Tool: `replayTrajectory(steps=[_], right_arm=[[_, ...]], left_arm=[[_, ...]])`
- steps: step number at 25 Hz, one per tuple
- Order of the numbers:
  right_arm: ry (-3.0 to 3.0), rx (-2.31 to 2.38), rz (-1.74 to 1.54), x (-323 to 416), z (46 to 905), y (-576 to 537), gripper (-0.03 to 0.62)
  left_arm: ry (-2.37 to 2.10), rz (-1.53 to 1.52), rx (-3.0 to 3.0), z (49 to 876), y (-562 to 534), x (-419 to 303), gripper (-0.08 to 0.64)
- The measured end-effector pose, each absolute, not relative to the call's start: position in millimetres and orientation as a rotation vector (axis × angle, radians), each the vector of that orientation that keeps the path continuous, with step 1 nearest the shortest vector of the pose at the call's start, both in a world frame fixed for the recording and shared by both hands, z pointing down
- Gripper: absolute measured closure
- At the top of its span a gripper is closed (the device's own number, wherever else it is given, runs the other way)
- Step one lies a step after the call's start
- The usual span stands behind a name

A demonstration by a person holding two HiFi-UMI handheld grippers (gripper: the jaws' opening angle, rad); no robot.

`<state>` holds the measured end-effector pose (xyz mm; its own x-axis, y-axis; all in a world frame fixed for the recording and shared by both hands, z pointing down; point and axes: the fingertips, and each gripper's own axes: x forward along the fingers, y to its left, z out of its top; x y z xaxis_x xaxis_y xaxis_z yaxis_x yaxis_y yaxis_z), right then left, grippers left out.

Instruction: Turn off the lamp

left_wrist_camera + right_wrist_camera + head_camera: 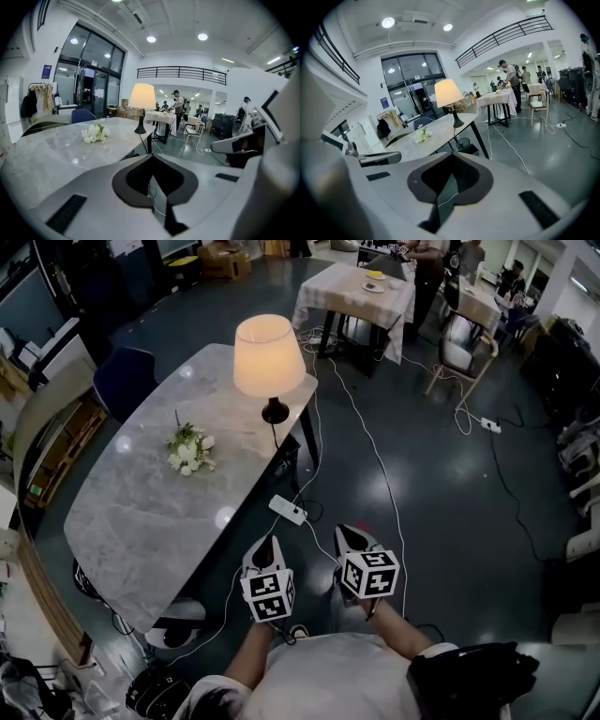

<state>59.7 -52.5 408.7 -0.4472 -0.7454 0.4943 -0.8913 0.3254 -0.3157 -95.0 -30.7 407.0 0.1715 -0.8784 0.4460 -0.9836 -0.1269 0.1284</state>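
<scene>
Both clenched empty, the left hand-held gripper (266,547) and right hand-held gripper (349,536) should advance steadily toward the lit lamp (268,357) far ahead.

Legible text: none.
Left marker cube (267,594), right marker cube (368,575): black-and-white square code patterns only; no letters, no digits.
Blue sign (46,71) on wall beside glass doors: print too small to read; same in right gripper view (384,102).
</scene>
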Motion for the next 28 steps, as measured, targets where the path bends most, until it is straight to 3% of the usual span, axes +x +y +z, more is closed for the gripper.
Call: replayTrajectory(steps=[28], right_arm=[[-2.421,1.185,0.787,103.4,414.6,-220.2,0.594]], left_arm=[[-1.968,0.350,1.816,405.2,-152.2,-48.0,0.569]])
